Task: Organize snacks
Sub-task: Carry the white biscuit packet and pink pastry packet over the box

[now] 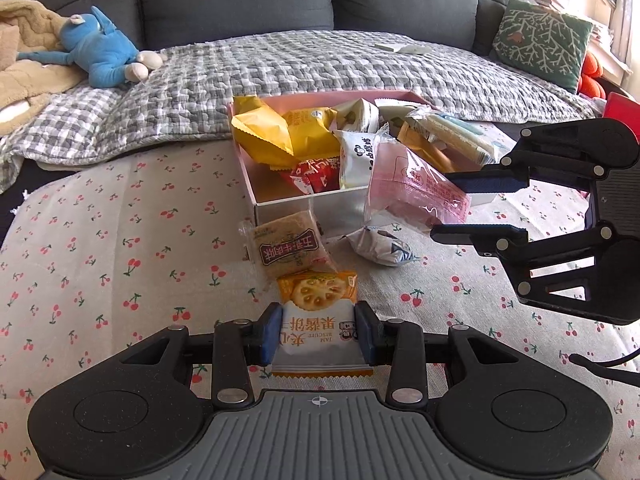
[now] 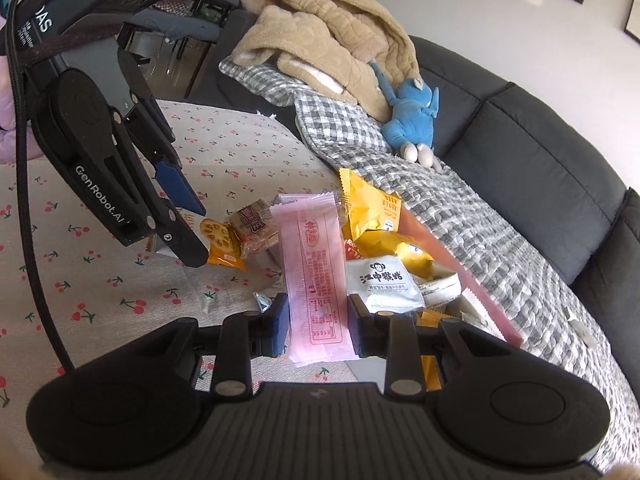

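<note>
My left gripper (image 1: 320,336) is shut on an orange and white jam biscuit packet (image 1: 320,320), low over the cherry-print cloth (image 1: 120,240). It also appears in the right wrist view, where the left gripper (image 2: 192,232) sits at the upper left with that biscuit packet (image 2: 220,240) in it. My right gripper (image 2: 318,320) is shut on a long pink packet (image 2: 316,264), held up beside the front corner of the open pink box (image 1: 304,208). From the left wrist view the right gripper (image 1: 448,208) comes in from the right with the pink packet (image 1: 412,188) between its pads.
The box holds yellow packets (image 1: 264,132), a red one (image 1: 316,174) and a white monkey-logo packet (image 2: 384,284). A brown cracker packet (image 1: 286,248) and a small silver packet (image 1: 380,246) lie on the cloth before it. Behind are a checked quilt (image 1: 280,68), a blue plush toy (image 1: 104,52) and a green cushion (image 1: 544,44).
</note>
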